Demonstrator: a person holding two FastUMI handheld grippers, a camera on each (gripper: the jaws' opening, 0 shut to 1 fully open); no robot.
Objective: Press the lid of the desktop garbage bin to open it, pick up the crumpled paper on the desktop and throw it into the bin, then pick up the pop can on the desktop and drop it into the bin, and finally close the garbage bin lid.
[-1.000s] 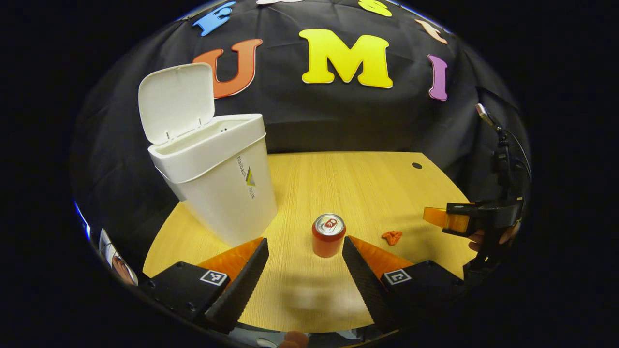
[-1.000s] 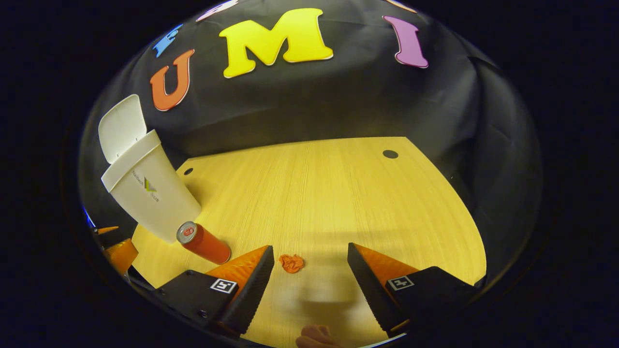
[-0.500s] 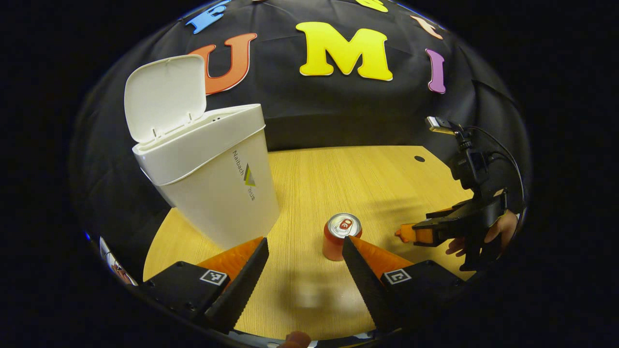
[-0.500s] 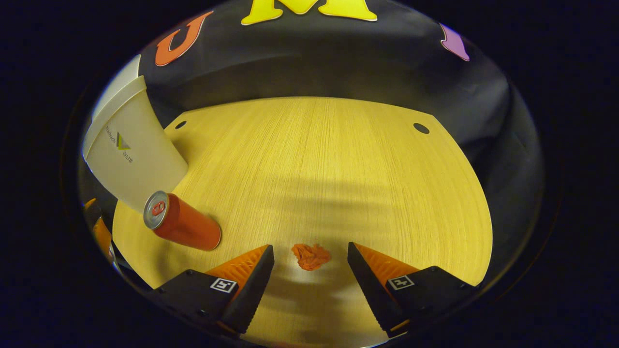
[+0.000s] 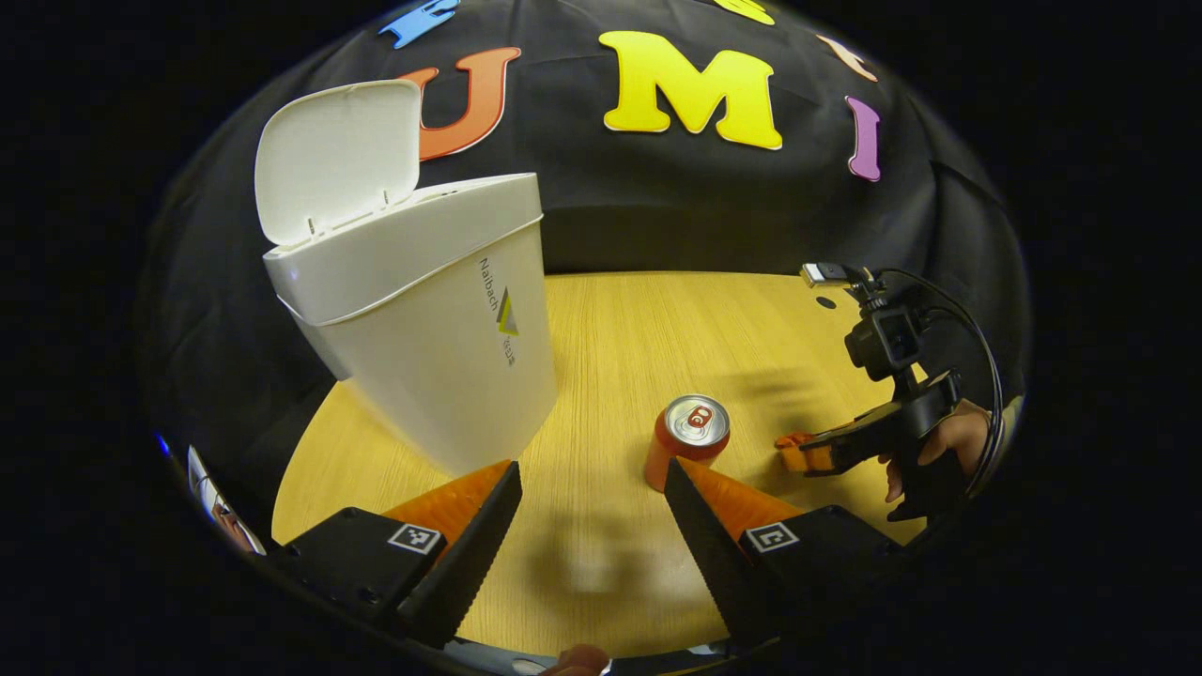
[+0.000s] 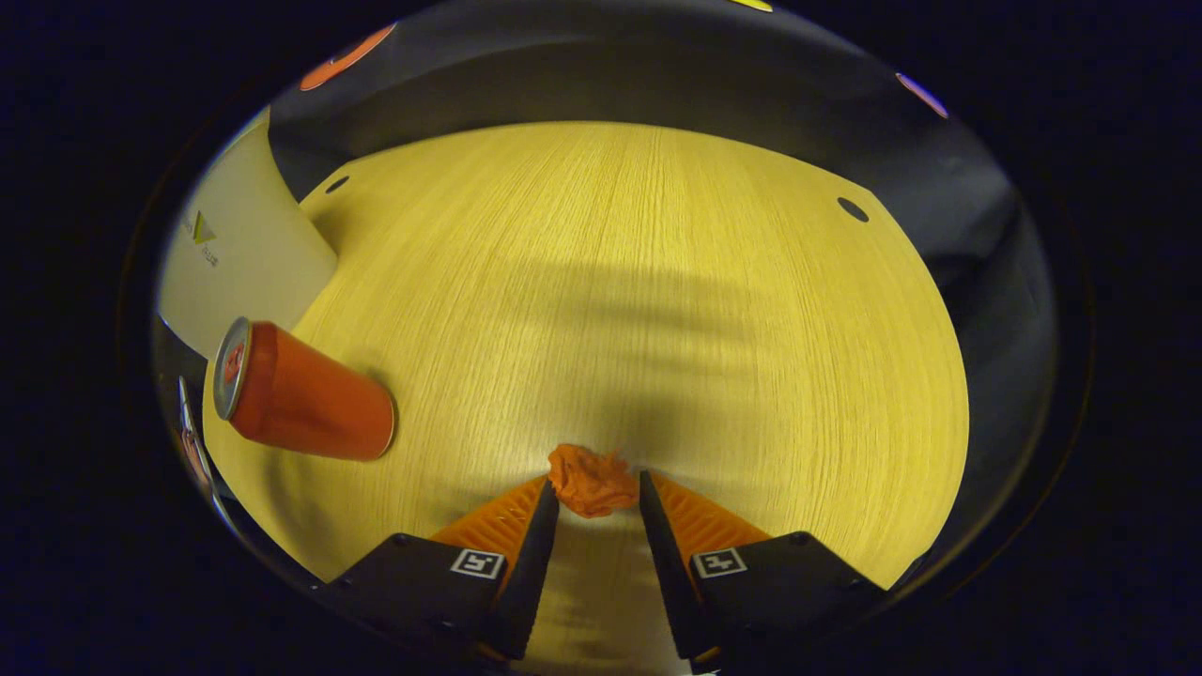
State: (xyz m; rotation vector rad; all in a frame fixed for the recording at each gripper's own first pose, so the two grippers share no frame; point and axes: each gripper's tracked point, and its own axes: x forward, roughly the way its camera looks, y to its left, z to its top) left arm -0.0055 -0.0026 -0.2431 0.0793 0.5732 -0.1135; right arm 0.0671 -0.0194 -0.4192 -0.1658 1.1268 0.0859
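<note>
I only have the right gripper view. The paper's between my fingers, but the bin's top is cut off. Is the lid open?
Observer: Yes, the lid of the bin is tipped up and open.
Operator: Where's the left hand-held gripper?
Observer: The left hand-held gripper is open, low over the table.
Operator: Does the can touch the bin?
Observer: No, the pop can stands apart from it.

On the pale wooden surface (image 5: 620,338), the white plastic lidded bin (image 5: 423,310) stands at ten o'clock, the orange pop can (image 5: 685,441) at centre, and the crumpled orange paper (image 6: 590,481) at three o'clock.
</note>
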